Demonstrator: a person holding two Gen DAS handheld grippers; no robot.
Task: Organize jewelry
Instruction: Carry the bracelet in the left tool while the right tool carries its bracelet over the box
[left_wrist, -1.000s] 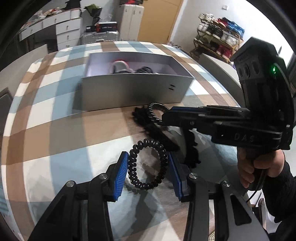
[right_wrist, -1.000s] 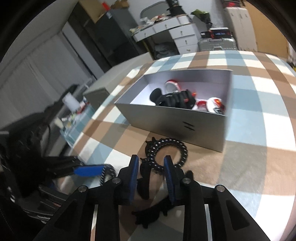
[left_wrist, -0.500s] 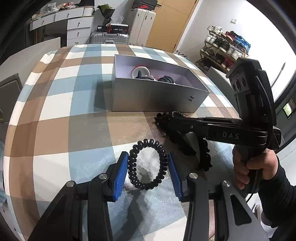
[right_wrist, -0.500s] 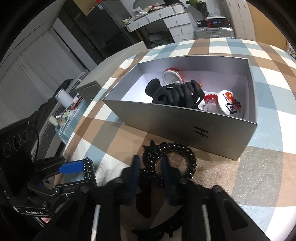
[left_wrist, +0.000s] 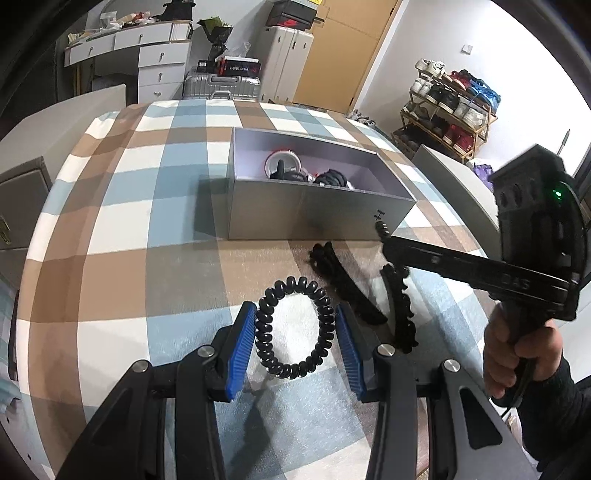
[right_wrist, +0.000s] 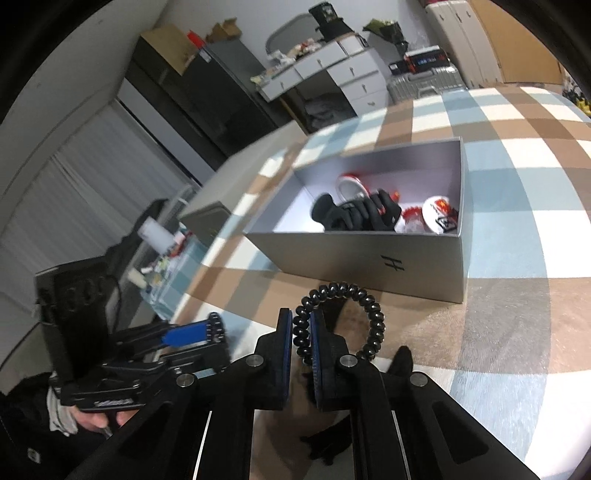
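Left gripper (left_wrist: 295, 334) holds its black coil tie (left_wrist: 293, 328) between the blue pads, same as a second ago. The right gripper (right_wrist: 302, 334), open around the second coil tie (right_wrist: 341, 321) before, is now pinched tight on it and has it off the checked tablecloth (left_wrist: 147, 280). 2 black claw clips (left_wrist: 397, 306) lie just beyond, then the grey box (left_wrist: 306, 212).

Both wrist views close, angled down (sharing grey box (left_wrist: 317, 214) (right_wrist: 369, 258)).

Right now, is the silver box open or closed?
Open. The silver box has no lid on it, so the right wrist view looks straight down onto a black hair claw and red-and-white things lying inside.
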